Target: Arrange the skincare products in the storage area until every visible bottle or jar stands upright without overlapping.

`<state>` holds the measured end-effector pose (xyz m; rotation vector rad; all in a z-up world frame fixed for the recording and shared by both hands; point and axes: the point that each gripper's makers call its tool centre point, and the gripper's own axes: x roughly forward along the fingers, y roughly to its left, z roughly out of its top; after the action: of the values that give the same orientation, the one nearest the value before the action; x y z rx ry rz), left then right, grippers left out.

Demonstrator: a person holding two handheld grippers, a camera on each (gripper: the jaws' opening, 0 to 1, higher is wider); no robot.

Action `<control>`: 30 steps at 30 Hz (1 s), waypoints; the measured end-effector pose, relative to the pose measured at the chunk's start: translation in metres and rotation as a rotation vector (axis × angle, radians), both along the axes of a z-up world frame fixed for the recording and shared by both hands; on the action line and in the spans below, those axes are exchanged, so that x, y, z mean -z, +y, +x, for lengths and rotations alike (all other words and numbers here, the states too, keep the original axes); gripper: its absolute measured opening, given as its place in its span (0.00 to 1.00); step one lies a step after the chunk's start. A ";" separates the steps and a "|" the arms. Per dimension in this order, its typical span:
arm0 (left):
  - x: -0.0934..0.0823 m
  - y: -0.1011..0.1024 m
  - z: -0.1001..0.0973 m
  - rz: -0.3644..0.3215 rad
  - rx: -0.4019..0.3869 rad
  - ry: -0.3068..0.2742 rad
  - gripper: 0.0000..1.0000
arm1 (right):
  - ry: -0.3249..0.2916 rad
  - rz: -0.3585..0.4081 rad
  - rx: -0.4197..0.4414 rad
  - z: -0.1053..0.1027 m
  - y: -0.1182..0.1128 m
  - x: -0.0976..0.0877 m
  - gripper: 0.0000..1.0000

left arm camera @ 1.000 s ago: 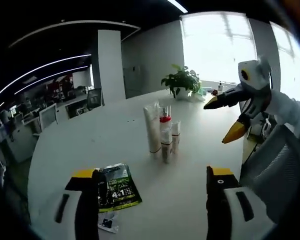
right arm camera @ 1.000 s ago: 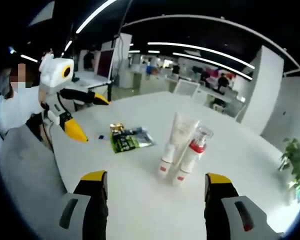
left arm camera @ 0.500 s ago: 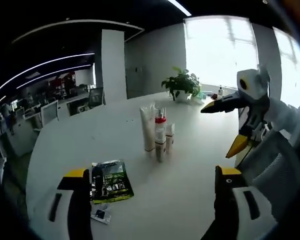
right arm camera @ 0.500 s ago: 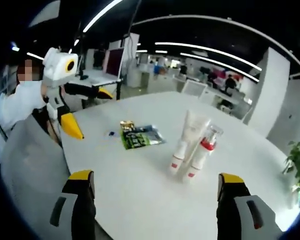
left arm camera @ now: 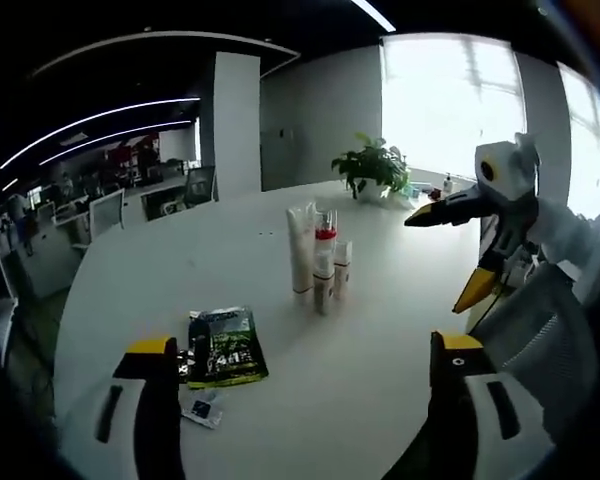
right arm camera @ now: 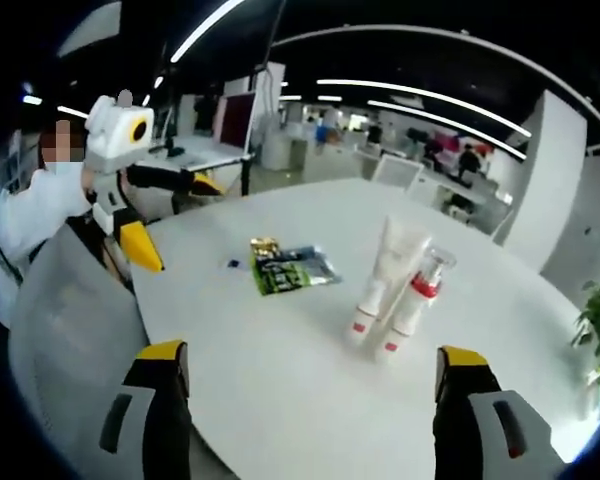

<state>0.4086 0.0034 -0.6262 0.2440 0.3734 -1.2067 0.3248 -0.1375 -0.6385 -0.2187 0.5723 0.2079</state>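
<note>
From my left tool (left arm camera: 298, 372) the cluster of skincare products (left arm camera: 318, 260) stands at about 12 o'clock, well apart, mid-surface (left arm camera: 160, 270); its long axes all read vertical, so every piece looks upright already. From my right tool (right arm camera: 310, 385) the same group sits near 1 o'clock (the tall white tube (right arm camera: 398, 258) behind the red-collared pump bottle (right arm camera: 412, 300)). I judge neither tool clearly nearer. Both tools are released, jaws spread wide, holding nothing, poised off the near edge. A green sachet (left arm camera: 225, 345) lies flat at 11 o'clock.
</note>
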 end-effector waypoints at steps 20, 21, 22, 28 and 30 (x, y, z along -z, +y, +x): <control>0.003 0.023 0.032 0.005 0.052 0.019 0.99 | 0.010 -0.011 0.063 0.039 0.033 -0.002 0.99; 0.003 0.025 0.034 0.006 0.054 0.019 0.99 | 0.009 -0.010 0.065 0.042 0.035 -0.002 0.99; 0.003 0.027 0.036 0.005 0.053 0.019 0.99 | 0.009 -0.009 0.067 0.044 0.037 -0.001 0.99; 0.009 0.038 0.049 0.018 0.059 0.011 0.99 | 0.009 -0.009 0.077 0.058 0.046 0.002 0.98; 0.009 0.041 0.052 0.015 0.050 0.015 0.99 | 0.008 -0.005 0.080 0.062 0.049 0.003 0.96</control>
<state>0.4610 0.0442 -0.6352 0.2586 0.3920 -1.2558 0.3868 -0.0882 -0.6412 -0.1999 0.5884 0.1302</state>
